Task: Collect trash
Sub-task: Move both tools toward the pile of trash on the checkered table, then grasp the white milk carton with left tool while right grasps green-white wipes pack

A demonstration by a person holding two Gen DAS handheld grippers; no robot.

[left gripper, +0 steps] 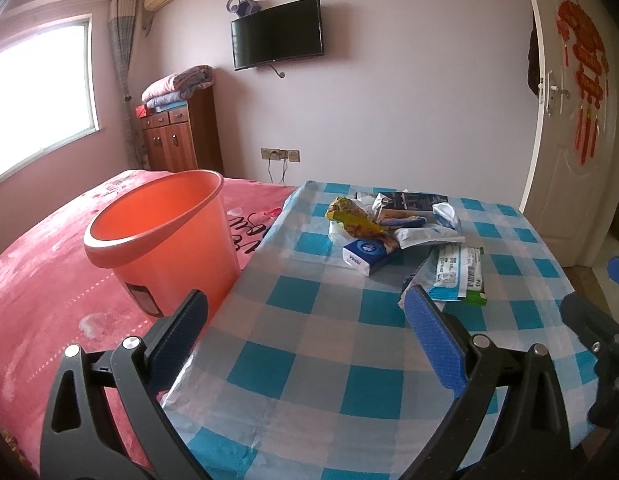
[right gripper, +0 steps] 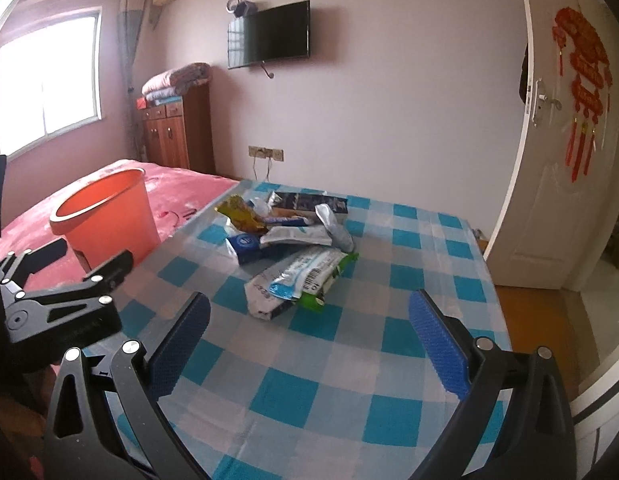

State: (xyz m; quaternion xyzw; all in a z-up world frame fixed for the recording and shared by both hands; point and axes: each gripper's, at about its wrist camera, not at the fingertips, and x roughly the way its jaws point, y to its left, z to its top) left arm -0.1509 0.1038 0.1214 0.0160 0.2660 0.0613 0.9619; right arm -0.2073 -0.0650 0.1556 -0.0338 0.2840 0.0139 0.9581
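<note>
Orange plastic bin [left gripper: 161,236] stands on the pink bedspread [left gripper: 49,280], just beside the table edge; the visible part of its inside holds nothing. Trash pile [left gripper: 397,232] on the blue-and-white checked tablecloth [left gripper: 309,360], far half: yellow crinkled wrapper [left gripper: 355,218], blue tissue pack [left gripper: 367,254], dark carton [left gripper: 413,202], white-and-green pouch [left gripper: 457,276]. Left gripper [left gripper: 305,312] hovers low over the near cloth, ribbed blue pads wide apart, empty. Right gripper [right gripper: 309,314] alongside, likewise spread, holding nothing.

I'm seeing smooth orange plastic bin [left gripper: 161,240] | matt blue-checked cloth tablecloth [left gripper: 309,360] | glossy crinkled plastic wrappers [left gripper: 453,272] | ribbed blue rubbery pads [left gripper: 435,340]
</note>
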